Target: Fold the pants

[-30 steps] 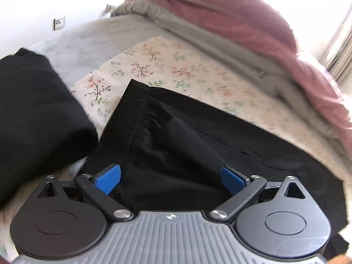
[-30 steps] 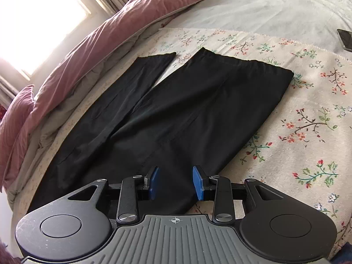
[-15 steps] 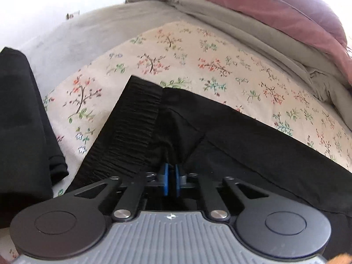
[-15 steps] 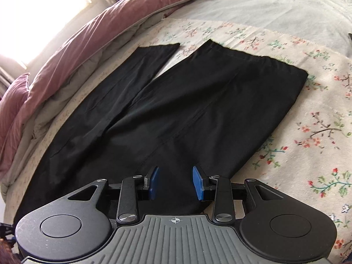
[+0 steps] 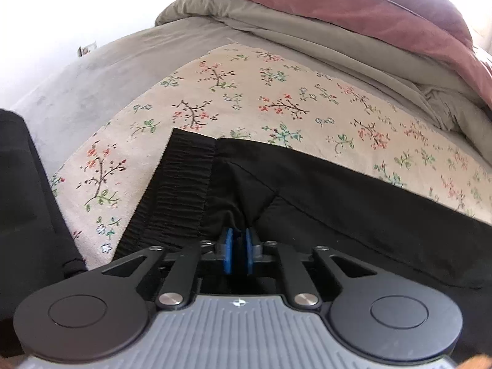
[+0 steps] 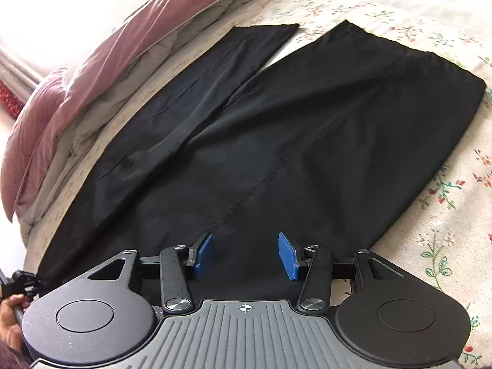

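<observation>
Black pants lie spread flat on a floral sheet, with both legs running away from the right wrist view. In the left wrist view the elastic waistband is at the left of the pants. My left gripper sits just right of the waistband. Its jaws are opening slightly, and a raised fold of black fabric is still pinched between the blue pads. My right gripper hovers low over the near part of the pants. Its jaws are opening and the pads press on nothing.
A folded black garment lies at the left edge of the bed. A pink duvet with a grey lining is heaped along the far side, also pink duvet. Grey sheet lies beyond the floral sheet. A hand shows at lower left.
My left gripper went from wide open to closed on a fold beside the waistband after moving forward and down. My right gripper's jaws spread wider as it moved in over the pants.
</observation>
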